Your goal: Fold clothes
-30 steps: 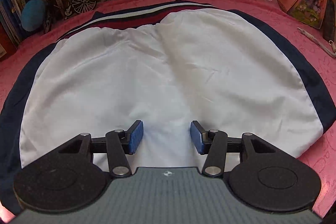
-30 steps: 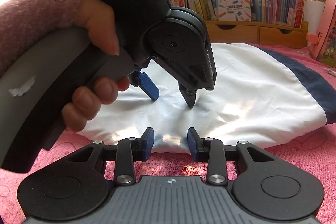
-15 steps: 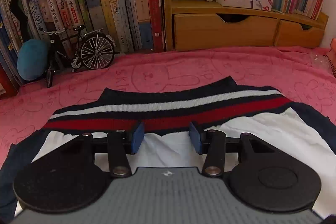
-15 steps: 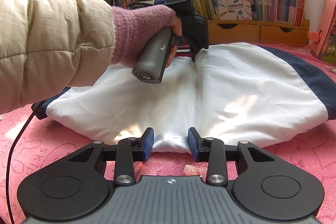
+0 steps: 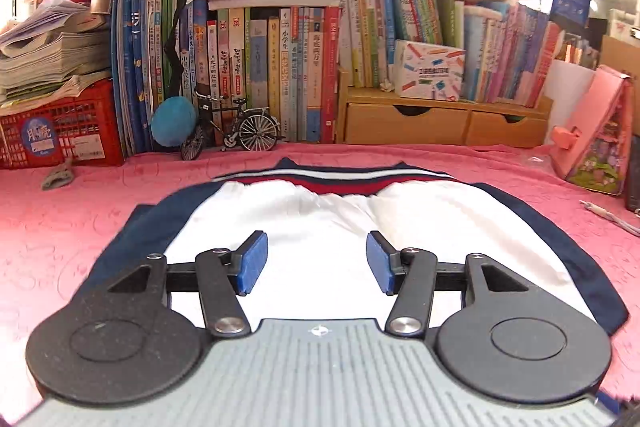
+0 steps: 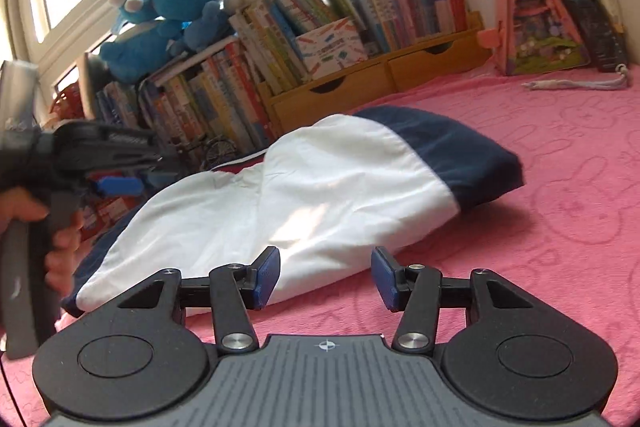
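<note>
A folded garment point(image 5: 320, 219), white with navy sides and a red, white and navy striped band at its far edge, lies flat on the pink cloth. It also shows in the right wrist view point(image 6: 304, 195). My left gripper point(image 5: 316, 261) is open and empty, raised above the garment's near part. My right gripper point(image 6: 325, 277) is open and empty, just off the garment's near edge and tilted. The left gripper, held in a hand, shows at the left of the right wrist view point(image 6: 116, 183).
The pink cloth point(image 5: 60, 227) covers the table. At the back stand rows of books point(image 5: 280, 75), a wooden drawer unit point(image 5: 440, 123), a toy bicycle point(image 5: 236, 131), a red basket point(image 5: 52, 131) and a pink house-shaped box point(image 5: 600, 139). A cord point(image 6: 576, 83) lies at the right.
My left gripper has pulled back from the striped band and risen, and now sits over the garment's near part. My right gripper has lifted, tilted and drawn away from the near edge.
</note>
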### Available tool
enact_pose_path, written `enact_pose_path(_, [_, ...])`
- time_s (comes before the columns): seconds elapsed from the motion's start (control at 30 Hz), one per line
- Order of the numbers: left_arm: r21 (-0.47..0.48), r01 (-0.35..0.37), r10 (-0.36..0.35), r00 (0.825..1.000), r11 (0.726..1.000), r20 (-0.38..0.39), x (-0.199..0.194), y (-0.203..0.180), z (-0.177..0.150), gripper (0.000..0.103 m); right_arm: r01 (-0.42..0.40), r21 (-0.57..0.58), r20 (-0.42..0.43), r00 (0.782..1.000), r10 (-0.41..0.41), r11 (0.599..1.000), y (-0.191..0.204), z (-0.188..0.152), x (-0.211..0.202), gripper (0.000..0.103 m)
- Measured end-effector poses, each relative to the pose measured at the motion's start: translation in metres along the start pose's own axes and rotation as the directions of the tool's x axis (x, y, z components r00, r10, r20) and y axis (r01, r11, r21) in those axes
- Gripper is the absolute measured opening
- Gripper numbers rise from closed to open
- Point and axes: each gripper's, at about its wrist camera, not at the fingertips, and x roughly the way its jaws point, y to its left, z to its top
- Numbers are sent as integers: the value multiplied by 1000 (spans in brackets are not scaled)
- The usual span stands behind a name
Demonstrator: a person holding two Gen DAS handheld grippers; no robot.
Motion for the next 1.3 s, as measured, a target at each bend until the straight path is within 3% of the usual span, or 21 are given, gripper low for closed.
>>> enact_pose_path(0.13, [-50, -7, 7, 1000, 999, -11, -23, -30, -36, 59, 31, 58, 23, 999, -33, 998, -30, 17, 6, 58])
enact_pose_path(0.3, [-89, -6, -1, 997, 996, -75, -15, -42, -54, 59, 20, 114, 21, 1000, -23, 993, -54, 31, 14, 65])
enact_pose_path(0.4, [-77, -49, 40, 993, 996, -108, -4, -43, -62, 59, 20, 114, 5, 1000, -21, 993, -55, 33, 20, 67])
enact_pose_path(0.47, [-28, -69, 66, 994, 997, -82, -2, -47, -69, 62, 15, 125, -7, 1000, -14, 992, -56, 32, 23, 68])
enact_pose_path(0.6, [-2, -64, 64, 994, 998, -87, -1, -52, -70, 67, 6, 149, -32, 999, -2, 989, -58, 30, 31, 72])
enact_pose_path(0.77, [-3, -64, 64, 994, 998, -86, -2, -53, -69, 68, 0, 149, -44, 999, 7, 989, -57, 28, 37, 77])
enact_pose_path(1.0, [-33, -71, 69, 995, 997, -71, -9, -57, -68, 45, 1, 132, -40, 999, 4, 991, -54, 27, 37, 78])
enact_pose_path(1.3, [-47, -64, 61, 996, 997, -72, -3, -58, -69, 46, 12, 112, -40, 999, -7, 994, -49, 25, 36, 79])
